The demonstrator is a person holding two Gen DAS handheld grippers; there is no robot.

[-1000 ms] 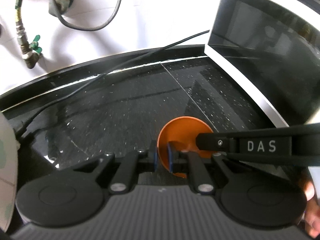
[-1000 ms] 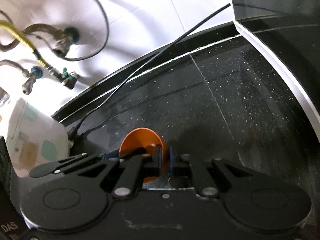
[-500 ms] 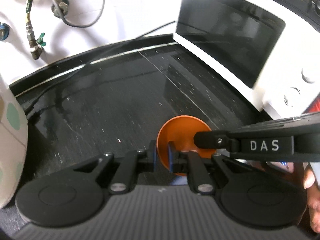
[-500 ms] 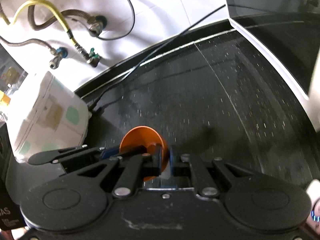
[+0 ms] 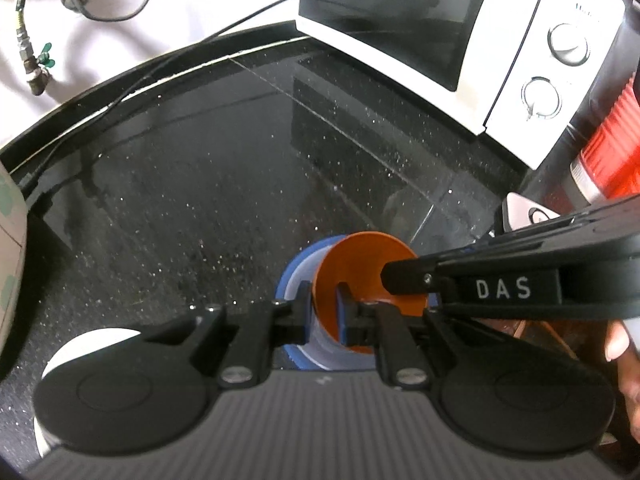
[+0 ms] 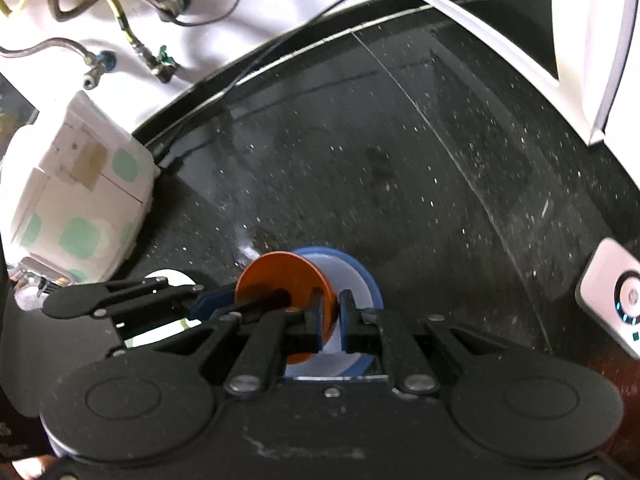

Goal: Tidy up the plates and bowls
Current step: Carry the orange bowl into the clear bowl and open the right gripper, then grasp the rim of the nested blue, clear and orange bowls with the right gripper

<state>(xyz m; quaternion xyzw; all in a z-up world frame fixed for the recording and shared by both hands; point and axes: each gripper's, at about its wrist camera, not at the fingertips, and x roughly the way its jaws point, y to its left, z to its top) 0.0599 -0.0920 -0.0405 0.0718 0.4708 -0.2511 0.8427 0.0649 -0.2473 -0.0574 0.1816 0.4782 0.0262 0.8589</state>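
A small orange bowl (image 5: 360,272) hangs over the black counter, held by its rim from two sides. My left gripper (image 5: 325,314) is shut on its near edge, one pad inside and one outside. My right gripper (image 6: 331,312) is shut on the opposite edge of the orange bowl (image 6: 276,276); in the left wrist view it reaches in from the right (image 5: 404,278). Directly beneath the bowl lies a blue-rimmed plate (image 5: 294,276) with a pale centre, also visible in the right wrist view (image 6: 362,276). A white dish (image 5: 94,342) sits to the left, mostly hidden by the gripper body.
A white microwave (image 5: 520,52) stands at the back right, with a red ribbed object (image 5: 616,140) beside it. A white appliance with green patches (image 6: 80,196) sits at the left. A small white device (image 6: 612,292) lies at the right. Hoses (image 6: 132,44) and a black cable run along the wall.
Both grippers carried the orange bowl across the counter, away from the wall and towards the microwave's front. The blue-rimmed plate and the white dish came into view under them.
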